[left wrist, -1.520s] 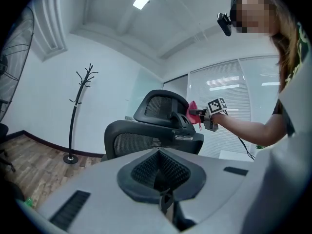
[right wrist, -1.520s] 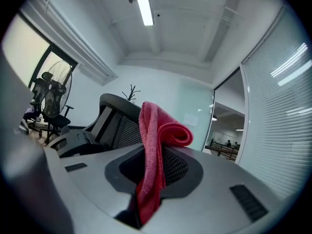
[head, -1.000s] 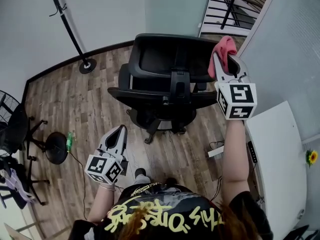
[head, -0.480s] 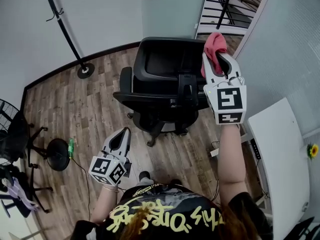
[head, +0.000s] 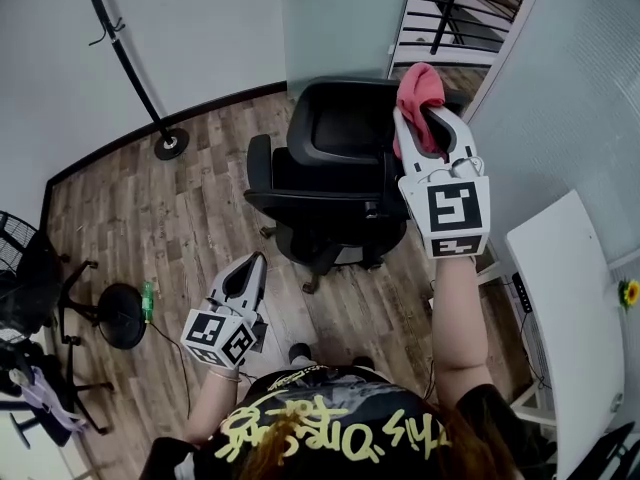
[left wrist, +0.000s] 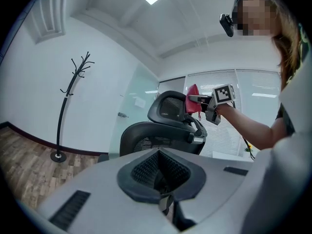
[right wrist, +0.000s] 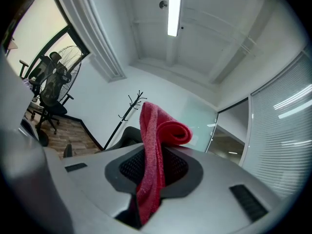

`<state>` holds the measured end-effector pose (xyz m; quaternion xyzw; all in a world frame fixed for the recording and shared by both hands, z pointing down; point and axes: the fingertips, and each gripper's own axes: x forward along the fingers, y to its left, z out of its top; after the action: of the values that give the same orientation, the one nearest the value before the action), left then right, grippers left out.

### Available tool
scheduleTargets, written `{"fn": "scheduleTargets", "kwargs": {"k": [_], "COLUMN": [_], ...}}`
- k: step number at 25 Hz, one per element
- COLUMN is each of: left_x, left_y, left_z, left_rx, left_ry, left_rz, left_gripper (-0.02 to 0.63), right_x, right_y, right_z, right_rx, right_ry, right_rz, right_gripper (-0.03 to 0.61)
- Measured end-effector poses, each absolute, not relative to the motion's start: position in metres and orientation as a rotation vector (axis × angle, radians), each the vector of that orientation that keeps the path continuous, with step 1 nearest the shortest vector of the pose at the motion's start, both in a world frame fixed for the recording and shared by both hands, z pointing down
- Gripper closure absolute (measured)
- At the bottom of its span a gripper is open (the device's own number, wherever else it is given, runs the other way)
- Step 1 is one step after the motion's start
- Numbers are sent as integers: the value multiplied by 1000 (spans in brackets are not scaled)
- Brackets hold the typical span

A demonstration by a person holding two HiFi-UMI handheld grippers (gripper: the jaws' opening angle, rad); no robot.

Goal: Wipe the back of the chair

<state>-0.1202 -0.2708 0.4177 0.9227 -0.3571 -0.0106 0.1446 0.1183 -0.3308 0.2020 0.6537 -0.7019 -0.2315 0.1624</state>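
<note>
Chair (head: 325,180) between coat stand (head: 171,146) and desk (head: 565,308); cloth (head: 420,93) gripped.

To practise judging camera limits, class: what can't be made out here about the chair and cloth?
Head view: whether the red terry cloth touches the black mesh office chair; they merely overlap.
Right gripper view: chair mostly behind cloth and right tongs.
Left gripper view: chair's lower part behind left tongs.

The cloth (head: 420,93) covers one edge of the chair (head: 340,128).
</note>
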Motion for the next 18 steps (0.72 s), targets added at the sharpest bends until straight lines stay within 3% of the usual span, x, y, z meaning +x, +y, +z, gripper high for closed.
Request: {"fn": "scheduleTargets", "kwargs": {"k": [18], "left_x": [-153], "left_y": [-295], "left_z": [416], "left_rx": [2680], "left_ry": [-972], "left_rz": [-6], "left_gripper": [620], "right_x": [56], "right_y": [-359], "right_z": [198], "right_rx": [1871], "right_ry": [-1991], "right_rz": [-630], "right_gripper": [517]}}
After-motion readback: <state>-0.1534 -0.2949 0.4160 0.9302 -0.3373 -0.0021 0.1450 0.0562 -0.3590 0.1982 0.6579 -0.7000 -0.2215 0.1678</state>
